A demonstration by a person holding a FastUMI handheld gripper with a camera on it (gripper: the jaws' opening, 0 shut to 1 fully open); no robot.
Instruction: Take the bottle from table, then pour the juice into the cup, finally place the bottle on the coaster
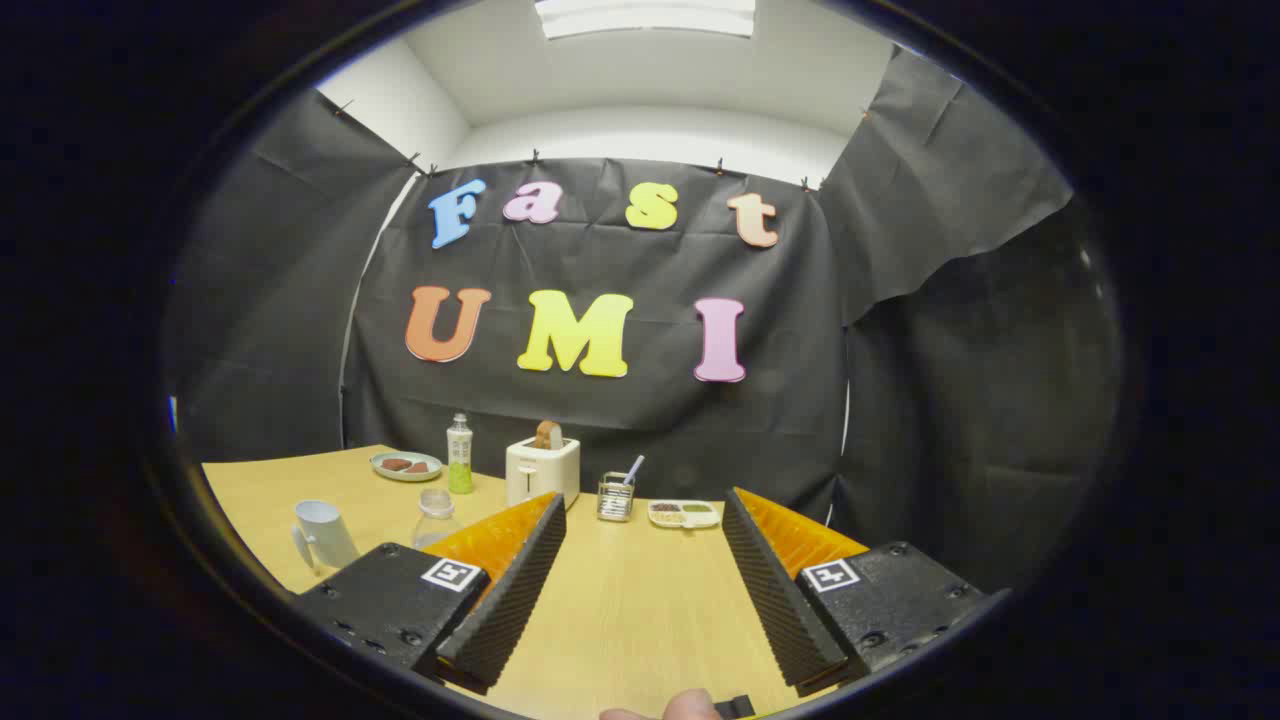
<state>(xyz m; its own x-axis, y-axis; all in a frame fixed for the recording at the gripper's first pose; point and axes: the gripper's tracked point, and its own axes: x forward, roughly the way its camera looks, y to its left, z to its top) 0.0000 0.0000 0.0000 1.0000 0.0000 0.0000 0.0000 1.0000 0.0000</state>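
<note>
The gripper (645, 500) was positioned above the near part of one wooden table (630, 610), with its two fingers (510, 590) spread wide apart and nothing held between them; bare tabletop lay in the gap. A fingertip (690, 705) of the person holding the tool was visible behind the fingers, at the very near edge. Two bottles stood on the table. The first, a tall clear bottle (460, 455) with a white cap and green juice in its lower part, stood upright at the far side of the table, beyond the left finger and well apart from it. The second, a short clear bottle (436, 515), stood closer, just beside the outer face of the left finger and partly hidden by it; its contents could not be determined. One pale cup (322, 535) with a handle stood to the left of the short bottle, leaning in the fisheye view. One round plate (406, 466) carrying dark food pieces lay just left of the tall bottle. One white toaster (542, 470) with one slice of bread (547, 434) projecting from its slot stood just right of the tall bottle, beyond the left fingertip. One small wire holder (615, 497) containing one utensil stood ahead of the gap between the fingers. One shallow divided dish (684, 514), holding one dark and one green portion, lay just right of the holder, close to the right fingertip.
</note>
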